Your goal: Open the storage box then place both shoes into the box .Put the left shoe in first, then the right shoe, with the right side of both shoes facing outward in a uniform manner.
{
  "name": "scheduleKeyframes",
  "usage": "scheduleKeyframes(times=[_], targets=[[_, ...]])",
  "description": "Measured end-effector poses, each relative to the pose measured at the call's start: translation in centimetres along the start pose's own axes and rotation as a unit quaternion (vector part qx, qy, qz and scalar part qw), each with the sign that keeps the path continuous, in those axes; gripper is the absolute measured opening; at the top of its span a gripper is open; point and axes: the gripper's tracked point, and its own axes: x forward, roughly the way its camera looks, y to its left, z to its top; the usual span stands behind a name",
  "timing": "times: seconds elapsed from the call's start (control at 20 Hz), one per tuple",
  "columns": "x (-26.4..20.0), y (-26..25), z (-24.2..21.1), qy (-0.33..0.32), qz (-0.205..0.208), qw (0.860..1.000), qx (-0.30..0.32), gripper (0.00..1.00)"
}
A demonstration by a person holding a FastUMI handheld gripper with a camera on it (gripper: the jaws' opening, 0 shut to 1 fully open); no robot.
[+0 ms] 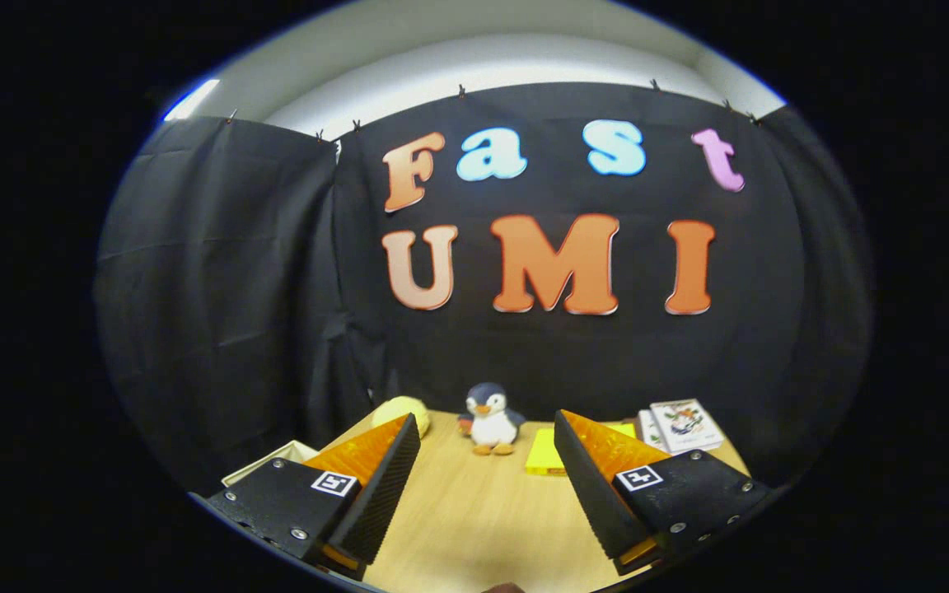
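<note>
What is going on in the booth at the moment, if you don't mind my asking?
A person is holding the gripper above a wooden table; its fingers are spread apart with nothing between them. Beyond them stands a toy penguin, with a yellow pad beside it, some books further off past one finger and a pale yellow round thing past the other. No shoe or storage box is being handled yet.

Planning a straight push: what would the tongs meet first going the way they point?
Probably the penguin plush, standing on the table beyond the open tongs; bare tabletop lies before it, though depth is unclear.
</note>
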Motion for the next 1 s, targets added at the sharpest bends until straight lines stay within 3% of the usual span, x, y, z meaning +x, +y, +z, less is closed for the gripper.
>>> scheduleKeyframes(times=[0.2,0.35,0.65,1.0], targets=[[-2.1,-4.2,4.2,-0.075,-0.035,0.995,-0.046,0.98],[-2.6,-6.5,5.0,-0.096,-0.057,0.993,-0.050,0.98],[-3.0,-8.0,6.5,-0.119,-0.056,0.990,-0.040,0.98],[-2.9,-6.3,7.0,-0.125,-0.039,0.991,-0.040,0.99]])
